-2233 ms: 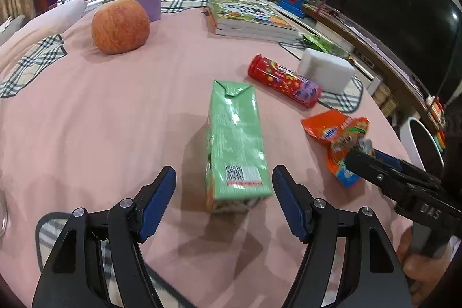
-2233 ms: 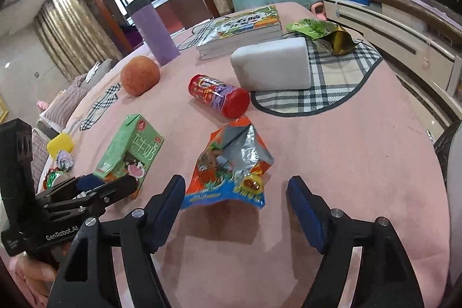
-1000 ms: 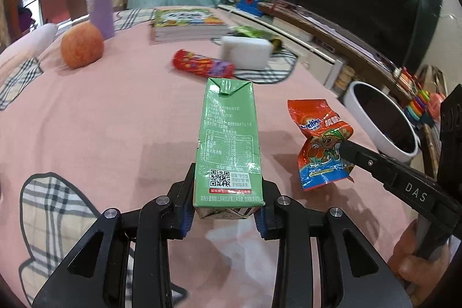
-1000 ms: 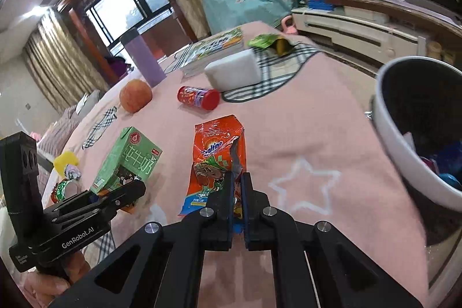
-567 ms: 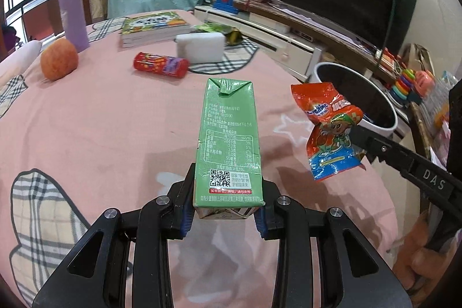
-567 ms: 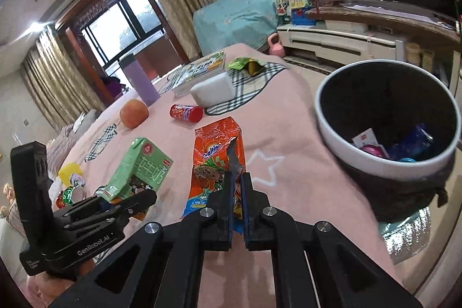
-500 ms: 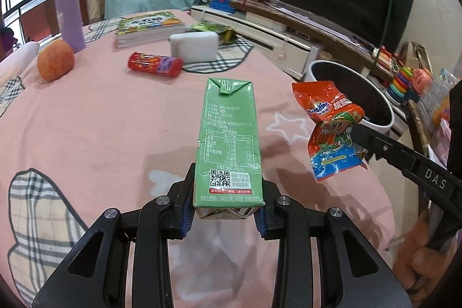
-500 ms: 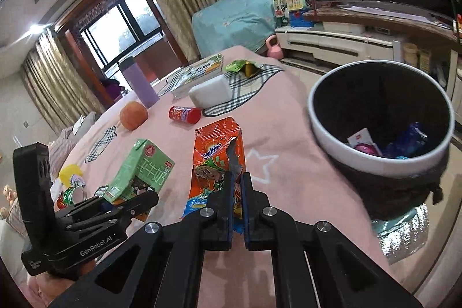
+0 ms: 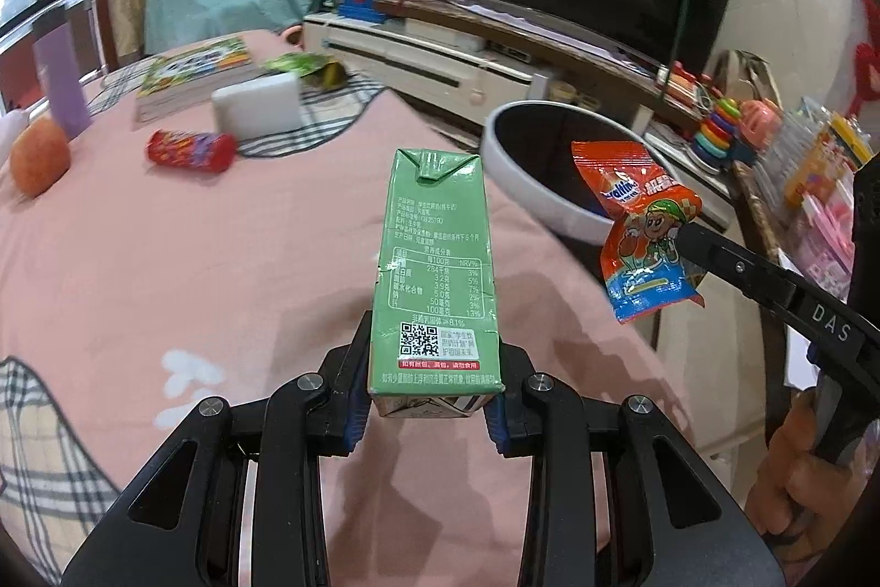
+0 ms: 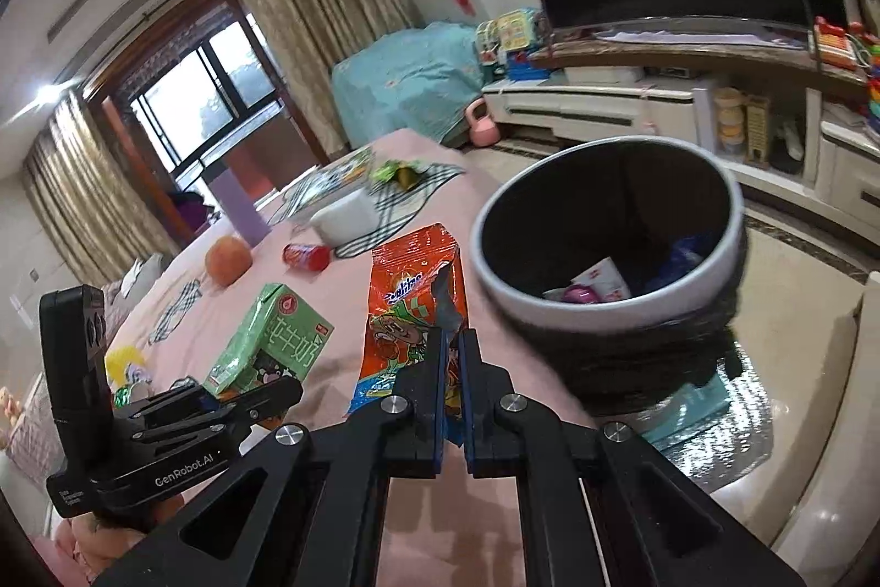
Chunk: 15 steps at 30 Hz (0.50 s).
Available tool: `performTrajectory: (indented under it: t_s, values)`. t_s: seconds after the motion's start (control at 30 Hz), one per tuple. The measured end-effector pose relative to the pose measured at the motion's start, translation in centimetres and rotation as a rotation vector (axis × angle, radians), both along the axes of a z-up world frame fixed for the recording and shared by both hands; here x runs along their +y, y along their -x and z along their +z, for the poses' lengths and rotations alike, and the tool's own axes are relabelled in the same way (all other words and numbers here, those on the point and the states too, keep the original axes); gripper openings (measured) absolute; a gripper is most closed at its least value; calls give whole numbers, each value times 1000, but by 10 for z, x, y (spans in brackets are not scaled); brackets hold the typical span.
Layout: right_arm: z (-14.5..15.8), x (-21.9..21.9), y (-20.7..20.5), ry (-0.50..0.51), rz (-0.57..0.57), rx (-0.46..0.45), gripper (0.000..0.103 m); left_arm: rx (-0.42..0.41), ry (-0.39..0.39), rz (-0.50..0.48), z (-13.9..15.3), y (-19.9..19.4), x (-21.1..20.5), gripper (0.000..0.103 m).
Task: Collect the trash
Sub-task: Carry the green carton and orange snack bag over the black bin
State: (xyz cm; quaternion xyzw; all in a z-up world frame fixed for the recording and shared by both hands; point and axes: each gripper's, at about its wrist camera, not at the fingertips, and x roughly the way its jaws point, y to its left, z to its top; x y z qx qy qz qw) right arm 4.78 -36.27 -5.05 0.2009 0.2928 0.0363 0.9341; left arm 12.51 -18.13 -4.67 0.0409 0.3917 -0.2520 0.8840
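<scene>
My left gripper (image 9: 429, 400) is shut on the base of a green milk carton (image 9: 434, 273), held in the air above the pink tablecloth (image 9: 192, 257). The same carton (image 10: 269, 339) shows in the right wrist view, with the left gripper (image 10: 264, 394) under it. My right gripper (image 10: 452, 367) is shut on an orange snack wrapper (image 10: 412, 306), lifted near the table's edge. From the left wrist view that wrapper (image 9: 643, 229) hangs just in front of the white trash bin (image 9: 528, 180). The bin (image 10: 555, 312) stands on the floor beside the table, with some litter inside.
On the table lie a red candy tube (image 9: 190, 149), a white block (image 9: 258, 108), a green wrapper (image 9: 300, 64), a book (image 9: 192, 75), an orange fruit (image 9: 38, 155) and a purple cup (image 9: 60, 86). A TV stand (image 10: 687, 92) lines the far wall.
Both grippers have carried the carton and the wrapper across the table toward its edge. The trash bin has come much closer in both views.
</scene>
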Motion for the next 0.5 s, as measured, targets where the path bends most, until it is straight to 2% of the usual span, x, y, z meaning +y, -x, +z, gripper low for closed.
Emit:
performTrajectory:
  t_s: [0.5]
  values:
    - [6,-55,-1,12,-101,-16,4,-22,4,-87,20,-12,-58,32]
